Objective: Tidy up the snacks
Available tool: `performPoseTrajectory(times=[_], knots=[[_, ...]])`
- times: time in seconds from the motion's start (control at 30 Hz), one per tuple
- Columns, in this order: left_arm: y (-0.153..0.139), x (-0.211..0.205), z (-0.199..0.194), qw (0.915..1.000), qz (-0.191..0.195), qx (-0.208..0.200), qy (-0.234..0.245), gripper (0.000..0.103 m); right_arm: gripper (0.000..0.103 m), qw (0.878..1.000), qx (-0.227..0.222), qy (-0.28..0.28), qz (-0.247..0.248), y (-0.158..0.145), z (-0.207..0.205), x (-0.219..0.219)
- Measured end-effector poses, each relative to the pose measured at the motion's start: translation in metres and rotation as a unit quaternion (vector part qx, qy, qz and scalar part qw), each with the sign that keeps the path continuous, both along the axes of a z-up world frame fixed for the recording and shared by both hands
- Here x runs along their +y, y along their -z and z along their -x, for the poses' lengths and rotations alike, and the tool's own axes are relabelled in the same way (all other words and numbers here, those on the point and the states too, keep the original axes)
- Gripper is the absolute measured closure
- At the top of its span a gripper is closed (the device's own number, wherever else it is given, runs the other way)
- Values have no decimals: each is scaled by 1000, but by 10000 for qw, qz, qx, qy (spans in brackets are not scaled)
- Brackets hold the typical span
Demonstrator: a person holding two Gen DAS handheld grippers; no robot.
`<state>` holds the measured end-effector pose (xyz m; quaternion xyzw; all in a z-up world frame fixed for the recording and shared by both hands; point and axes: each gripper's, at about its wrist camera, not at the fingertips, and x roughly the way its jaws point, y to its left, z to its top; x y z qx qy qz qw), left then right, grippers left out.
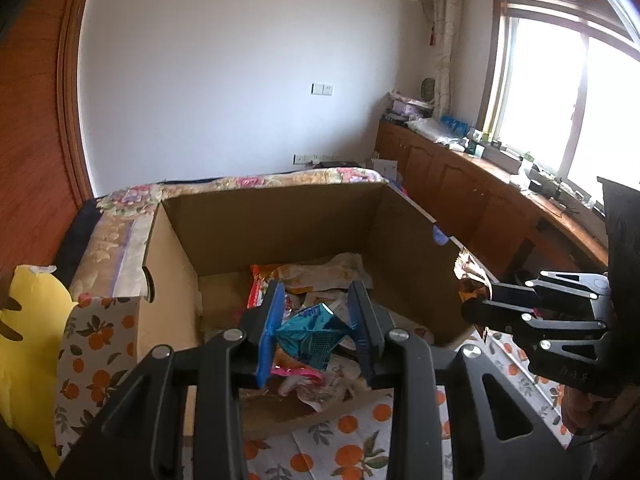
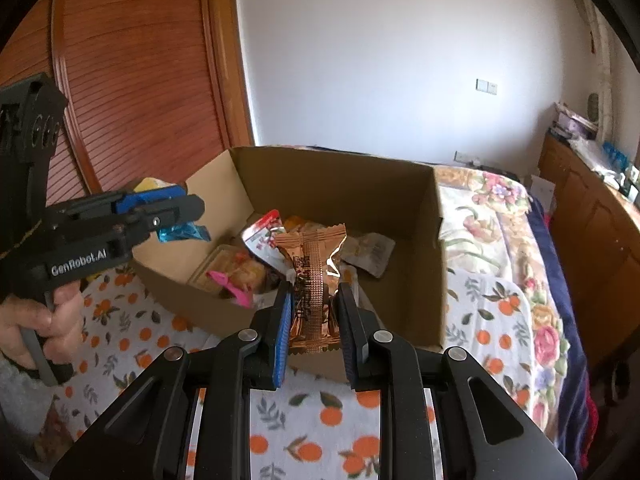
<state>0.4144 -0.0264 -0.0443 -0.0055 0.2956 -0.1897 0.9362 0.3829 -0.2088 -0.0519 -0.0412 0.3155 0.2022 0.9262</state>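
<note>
- Landmark: the open brown cardboard box stands on a white cloth printed with oranges; all places below are given relative to it.
- My left claw is clamped on a crumpled teal foil snack packet, pinched between the blue pads; it is held above the near part of the box.
- My right claw is closed on a copper-coloured foil snack packet with a ribbed centre seam, held upright over the near wall of the box.
- From the right wrist view, my left claw sits off the box's left wall, the teal packet protruding from its tip.
- Box contents: a loose heap of wrapped snacks on the floor, among them a red-and-white pouch and a pink wrapper.
- A flowered quilt lies beyond the box and to its right.
- A yellow plush object lies off the box's left wall.
</note>
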Motion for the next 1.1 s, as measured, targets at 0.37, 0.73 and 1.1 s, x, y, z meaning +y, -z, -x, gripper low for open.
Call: performPoseTrajectory(times=[0.37,0.73,1.1], knots=[[19,2,-13,9997,-59,197,-119,72,83,9998,183,-27,-62,11,-25,9],[20,3,-14,9993,-79,308,-192,59,65,9997,193,-79,88,16,-35,20],[-15,3,25,9988,-343,15,-353,53,62,10000,41,16,-32,-5,-10,16]])
